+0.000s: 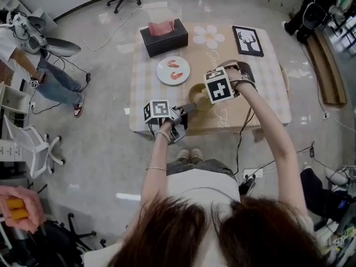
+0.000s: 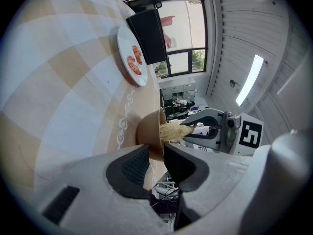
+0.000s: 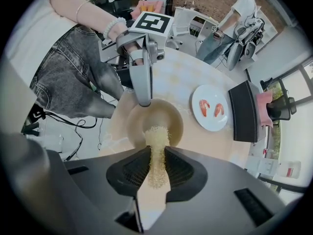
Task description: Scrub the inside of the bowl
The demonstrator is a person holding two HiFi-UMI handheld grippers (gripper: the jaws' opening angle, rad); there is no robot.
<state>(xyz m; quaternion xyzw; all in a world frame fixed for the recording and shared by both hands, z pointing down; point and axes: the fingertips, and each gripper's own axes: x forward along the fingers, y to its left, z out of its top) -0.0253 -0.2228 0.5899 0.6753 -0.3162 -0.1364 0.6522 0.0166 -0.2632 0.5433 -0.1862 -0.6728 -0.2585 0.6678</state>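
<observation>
A tan bowl (image 1: 198, 95) stands near the front edge of the checked table (image 1: 267, 88). My left gripper (image 2: 155, 155) is shut on the bowl's near rim (image 2: 157, 131), one pad inside and one outside. In the right gripper view the left gripper's fingers (image 3: 142, 94) show at the bowl's (image 3: 168, 119) far rim. My right gripper (image 3: 156, 156) points down over the bowl and is shut on a yellow fibrous scrubber (image 3: 156, 143), whose tip reaches inside the bowl. In the head view its marker cube (image 1: 218, 85) hides its jaws.
A white plate with two shrimp (image 1: 173, 70) lies behind the bowl. A black tissue box (image 1: 164, 36) and a framed deer picture (image 1: 247, 40) stand at the table's far side. A person (image 1: 53, 79) sits by the desks at the left.
</observation>
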